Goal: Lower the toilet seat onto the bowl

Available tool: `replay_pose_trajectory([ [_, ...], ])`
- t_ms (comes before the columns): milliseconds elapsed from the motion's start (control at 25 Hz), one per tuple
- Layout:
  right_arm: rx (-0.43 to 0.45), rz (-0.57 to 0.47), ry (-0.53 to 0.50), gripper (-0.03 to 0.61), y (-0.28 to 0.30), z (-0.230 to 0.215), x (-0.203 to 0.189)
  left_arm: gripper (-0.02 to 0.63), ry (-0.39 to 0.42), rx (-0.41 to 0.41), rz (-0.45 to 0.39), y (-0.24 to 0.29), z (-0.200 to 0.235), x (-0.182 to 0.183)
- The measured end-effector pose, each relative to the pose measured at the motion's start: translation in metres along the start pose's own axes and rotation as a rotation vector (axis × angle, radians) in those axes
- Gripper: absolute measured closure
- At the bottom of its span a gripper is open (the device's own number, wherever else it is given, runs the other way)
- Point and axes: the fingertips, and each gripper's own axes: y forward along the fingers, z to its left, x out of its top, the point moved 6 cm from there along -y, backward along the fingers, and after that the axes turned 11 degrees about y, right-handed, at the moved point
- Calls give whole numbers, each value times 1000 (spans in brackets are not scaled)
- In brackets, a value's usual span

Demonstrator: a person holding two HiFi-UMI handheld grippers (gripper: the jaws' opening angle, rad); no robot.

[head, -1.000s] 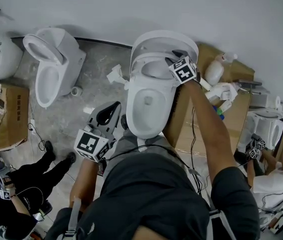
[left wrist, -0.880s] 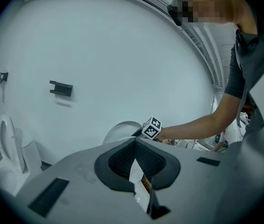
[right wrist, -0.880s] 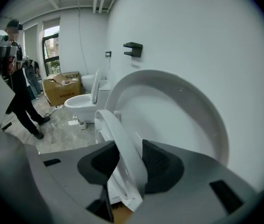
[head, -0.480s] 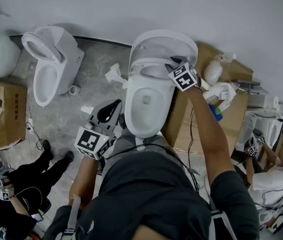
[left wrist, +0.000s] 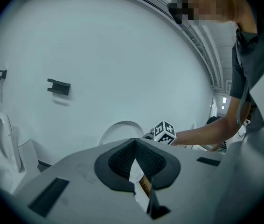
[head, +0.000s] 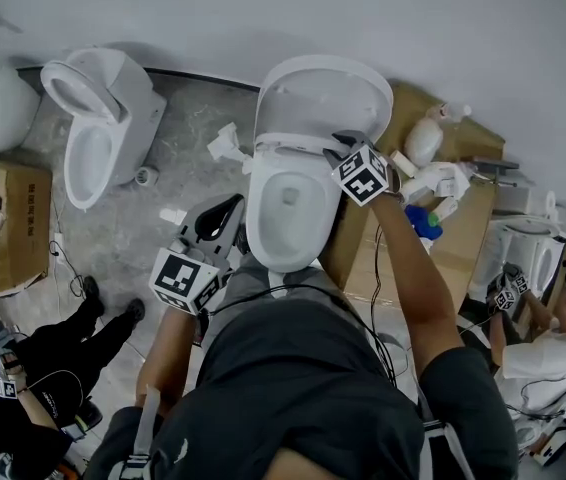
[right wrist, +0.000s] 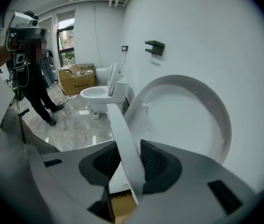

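- The right gripper (head: 343,140) is clamping the toilet seat (right wrist: 122,134) by its right rim.
- The seat is leaning between the raised lid (head: 323,93) and the bowl (head: 285,213), which lies nearer.
- The left gripper (left wrist: 134,160) is hanging closed and empty, well apart.

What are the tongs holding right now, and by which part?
Right tongs grip the toilet seat by its rim; left tongs are shut, empty.

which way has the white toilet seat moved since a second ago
Yes. The white plastic toilet seat, clamped in the right tongs, has swung down away from the upright white lid, toward the white bowl.
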Motion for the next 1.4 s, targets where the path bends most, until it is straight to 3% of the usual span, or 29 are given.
replay_pose_trajectory([
  [640,114,77,-104,454,-18,74,-39,609,2,-27,2,12,-16,2],
  [1040,290,132,-129,430,-16,131,-79,609,-4,-23,15,10,-22,-3],
  [1400,341,189,-183,415,-10,161,-104,609,-10,-14,19,9,-26,-10],
])
